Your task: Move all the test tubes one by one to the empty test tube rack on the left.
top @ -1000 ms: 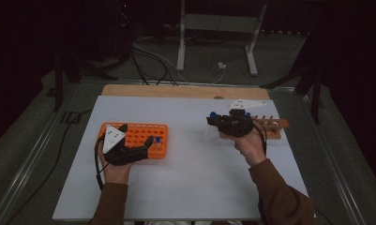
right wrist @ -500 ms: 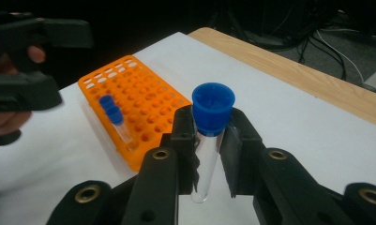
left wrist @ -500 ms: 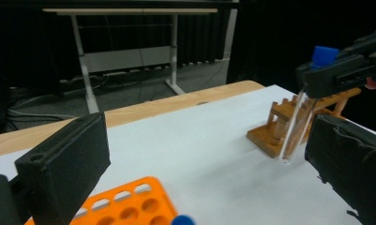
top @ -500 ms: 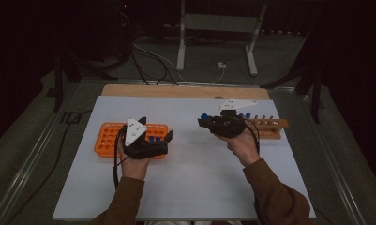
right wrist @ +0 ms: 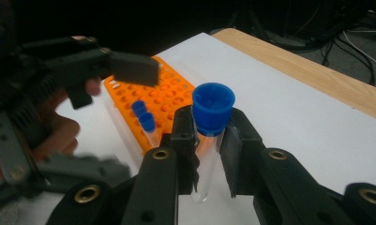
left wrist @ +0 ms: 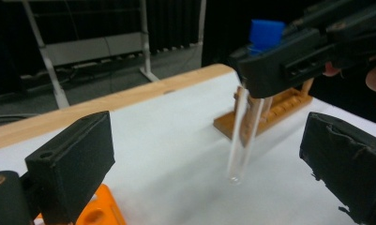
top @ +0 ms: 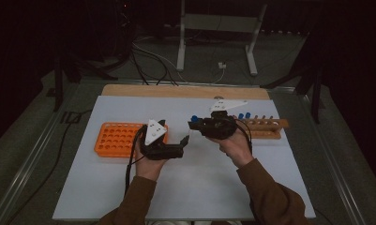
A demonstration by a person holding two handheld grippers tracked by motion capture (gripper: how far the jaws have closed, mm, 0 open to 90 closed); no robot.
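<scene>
From above, the right gripper is carrying a blue-capped tube over the white mat, clenched on it at the table's centre, with the wooden rack lying at three o'clock of it and the orange rack at nine o'clock. The left gripper is waiting at seven o'clock of the tube, jaws released and empty.

Along the left gripper's jaws, the tube is hanging upright between the two spread pads, touching neither, its clear wall looking thin, light and probably brittle.

Along the right gripper's jaws, the pads are pinching the tube just under the blue cap. The smooth wall is likely slippery, so a gentle hold on the bare length below the right gripper's pads is looking the safest for a handover.
</scene>
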